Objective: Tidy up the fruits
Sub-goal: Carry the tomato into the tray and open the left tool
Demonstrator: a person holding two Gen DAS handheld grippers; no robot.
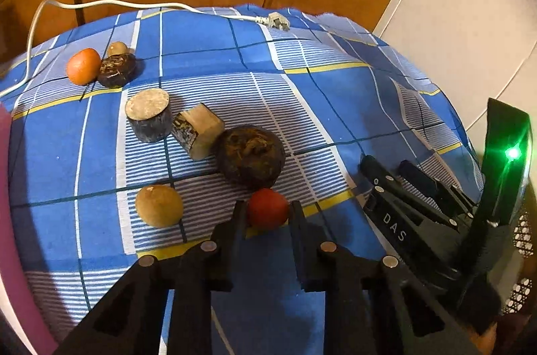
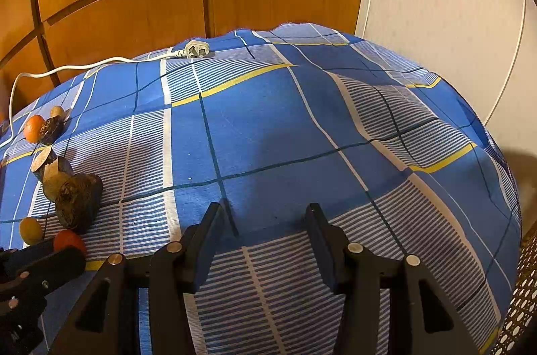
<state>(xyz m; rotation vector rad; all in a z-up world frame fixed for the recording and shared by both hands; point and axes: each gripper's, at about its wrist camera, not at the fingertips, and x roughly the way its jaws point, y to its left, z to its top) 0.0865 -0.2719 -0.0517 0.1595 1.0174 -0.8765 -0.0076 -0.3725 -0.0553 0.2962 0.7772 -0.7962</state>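
Left wrist view: the left gripper (image 1: 267, 210) is clamped on a small red fruit (image 1: 268, 208), one finger pressed to each side, low over the blue checked cloth (image 1: 214, 52).
Red fruit, place: just in front of the large dark round fruit (image 1: 250, 156), on the camera's side of it and almost touching.
Red fruit, axis: round, with no long axis or pointing end that can be made out.
Cut pieces: beyond the large dark fruit, a short cylinder (image 1: 149, 115) stands upright with its pale cut face up; between the two, a tilted piece (image 1: 198, 130) leans with its pale cut end toward the dark fruit and its long axis running back toward the cylinder.
Tan fruit: a round tan fruit (image 1: 159, 205) lies left of the large dark fruit, apart from it.
Far group: well beyond the large dark fruit, an orange fruit (image 1: 83, 66) touches a smaller dark fruit (image 1: 116, 70); a pale round one (image 1: 117, 48) is half hidden behind them.
Right gripper: the right gripper (image 2: 265, 220) hovers over bare cloth, right of the large dark fruit, fingers apart and nothing between them.
Cord: a white cord and plug (image 1: 278, 21) lie at the cloth's far edge.
Hard to make out: the red fruit's underside is hidden by the fingers; whether it rests on the cloth cannot be told.
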